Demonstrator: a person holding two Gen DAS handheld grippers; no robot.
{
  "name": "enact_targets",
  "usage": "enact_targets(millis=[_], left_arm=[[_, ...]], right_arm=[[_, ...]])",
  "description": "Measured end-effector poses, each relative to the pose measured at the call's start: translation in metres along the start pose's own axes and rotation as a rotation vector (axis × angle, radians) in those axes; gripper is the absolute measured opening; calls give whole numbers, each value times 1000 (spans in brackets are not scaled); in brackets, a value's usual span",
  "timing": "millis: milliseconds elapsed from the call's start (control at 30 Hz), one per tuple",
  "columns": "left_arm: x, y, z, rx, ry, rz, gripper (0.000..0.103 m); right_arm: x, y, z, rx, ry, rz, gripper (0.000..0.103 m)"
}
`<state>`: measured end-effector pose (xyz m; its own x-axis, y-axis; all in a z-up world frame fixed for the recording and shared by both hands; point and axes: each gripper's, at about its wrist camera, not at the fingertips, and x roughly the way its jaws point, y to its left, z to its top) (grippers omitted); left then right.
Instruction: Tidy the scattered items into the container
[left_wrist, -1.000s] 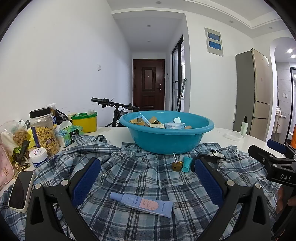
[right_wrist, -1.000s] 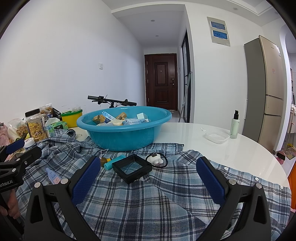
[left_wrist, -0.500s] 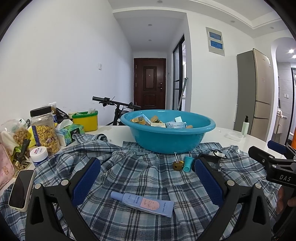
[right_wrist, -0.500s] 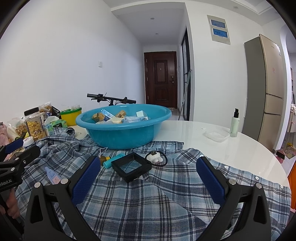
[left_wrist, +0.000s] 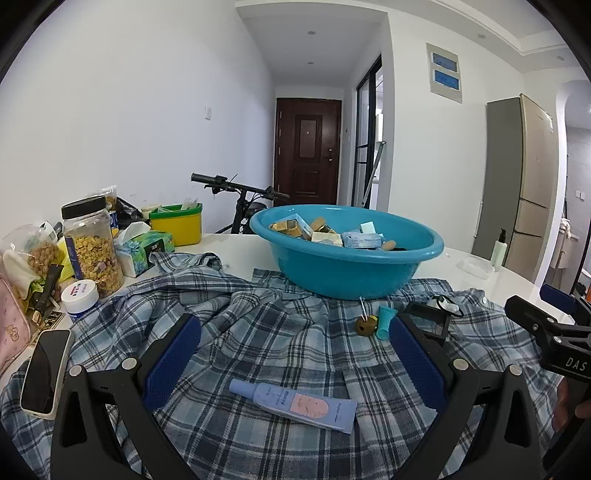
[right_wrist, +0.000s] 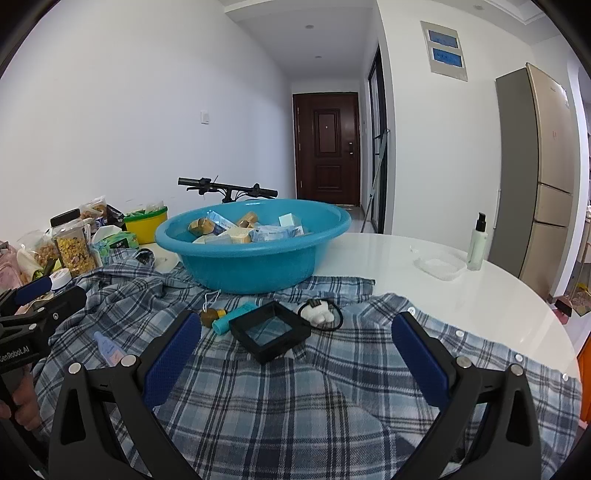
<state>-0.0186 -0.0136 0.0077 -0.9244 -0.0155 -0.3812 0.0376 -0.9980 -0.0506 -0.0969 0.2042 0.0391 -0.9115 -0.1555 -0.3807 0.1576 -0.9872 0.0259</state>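
basin (part-filled) | black box before it | both tongs agape, empty

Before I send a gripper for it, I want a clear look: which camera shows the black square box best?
The right wrist view: the black square box lies whole and unobstructed on the plaid shirt. In the left wrist view only a sliver shows behind that gripper's right finger.
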Motion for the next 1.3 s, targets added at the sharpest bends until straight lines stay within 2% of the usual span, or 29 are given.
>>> enact_targets(millis=[200,733,1067,1300], left_arm=[[3,6,19,-30,24,-1,103],[0,1,80,15,2,18,103],[-16,-4,121,39,-89,17,103],[-18,-8,132,53,-100,10,103]], right_arm=[[-1,2,19,-24,-21,-8,103],[-1,3,82,-36,-52,2,103],[-8,-1,121,-19,-102,8,103],[-7,3,132,-23,-99,25,103]])
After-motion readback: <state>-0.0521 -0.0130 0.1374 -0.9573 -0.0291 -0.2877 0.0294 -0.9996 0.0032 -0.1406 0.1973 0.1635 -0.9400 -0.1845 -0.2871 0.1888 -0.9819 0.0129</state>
